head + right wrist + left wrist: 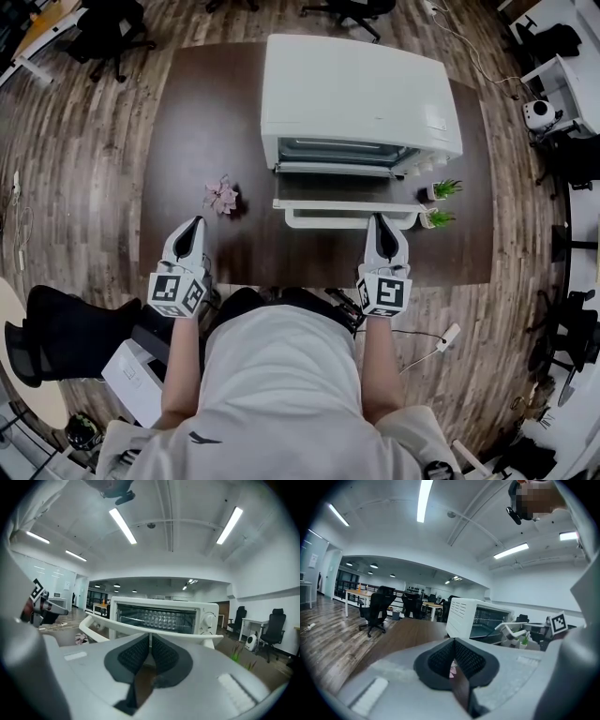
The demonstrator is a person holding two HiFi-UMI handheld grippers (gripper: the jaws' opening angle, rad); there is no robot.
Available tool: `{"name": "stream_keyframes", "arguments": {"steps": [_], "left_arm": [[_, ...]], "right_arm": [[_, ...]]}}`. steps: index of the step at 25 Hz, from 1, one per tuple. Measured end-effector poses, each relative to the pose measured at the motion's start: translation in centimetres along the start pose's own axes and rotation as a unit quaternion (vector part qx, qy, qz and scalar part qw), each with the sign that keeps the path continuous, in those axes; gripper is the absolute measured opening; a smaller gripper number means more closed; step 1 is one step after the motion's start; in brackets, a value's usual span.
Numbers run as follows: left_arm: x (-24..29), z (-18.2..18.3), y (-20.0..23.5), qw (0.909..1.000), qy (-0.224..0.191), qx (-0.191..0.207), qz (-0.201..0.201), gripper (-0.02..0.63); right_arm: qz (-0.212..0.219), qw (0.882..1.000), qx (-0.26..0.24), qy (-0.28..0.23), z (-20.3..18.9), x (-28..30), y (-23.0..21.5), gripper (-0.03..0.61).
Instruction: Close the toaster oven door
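while the toaster oven sits at the far edge of the dark worktop, right of its middle, its door is fully open: folded down about level and reaching toward the near edge, with the white handle along its front.

the right hand-held gripper is at the near edge, right of centre, pointing at the oven. its tips sit at the right part of the handle. in the right gripper view the jaws are clenched, the black ribbed pads pressed together with nothing between them, and the handle bar runs across just behind the tips. whether they touch it cannot be told.

the left hand-held gripper is near the near edge on the left side, well apart from the oven. its jaws are clenched too — in the left gripper view the pads meet at the tip and hold nothing, and the oven shows off to the right.

a small pink flower lies on the worktop just beyond the left gripper's tips, between it and the door's left end. two small potted plants stand toward the right edge, just beside the door's right end, one behind the other.

around the worktop is a wooden floor with office chairs off the far left corner.
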State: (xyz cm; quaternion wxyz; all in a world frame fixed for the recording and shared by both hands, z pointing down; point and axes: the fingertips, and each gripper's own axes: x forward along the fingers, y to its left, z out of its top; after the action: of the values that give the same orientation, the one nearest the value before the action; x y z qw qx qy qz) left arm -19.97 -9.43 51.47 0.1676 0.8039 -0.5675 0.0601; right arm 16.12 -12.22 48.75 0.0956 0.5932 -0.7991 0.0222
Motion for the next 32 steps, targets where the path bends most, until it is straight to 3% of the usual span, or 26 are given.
{"name": "stream_keyframes", "arguments": {"steps": [10, 18, 27, 32], "left_arm": [[0.2, 0.3, 0.9, 0.9999, -0.005, -0.003, 0.010, 0.003], [0.2, 0.6, 1.4, 0.9998, -0.006, -0.003, 0.018, 0.003], [0.0, 0.9, 1.6, 0.9998, -0.011, -0.004, 0.019, 0.003], [0.1, 1.0, 1.3, 0.9998, -0.016, -0.002, 0.012, 0.003]], "right_arm": [[-0.012, 0.998, 0.014, -0.063, 5.4, 5.1, -2.1, 0.005], [-0.011, 0.997, 0.022, -0.077, 7.8, 8.9, -3.5, 0.005], [0.002, 0.997, 0.026, -0.066, 7.5, 7.8, -2.7, 0.009], [0.002, 0.999, 0.027, -0.029, 4.3, 3.3, -1.0, 0.011]]}}
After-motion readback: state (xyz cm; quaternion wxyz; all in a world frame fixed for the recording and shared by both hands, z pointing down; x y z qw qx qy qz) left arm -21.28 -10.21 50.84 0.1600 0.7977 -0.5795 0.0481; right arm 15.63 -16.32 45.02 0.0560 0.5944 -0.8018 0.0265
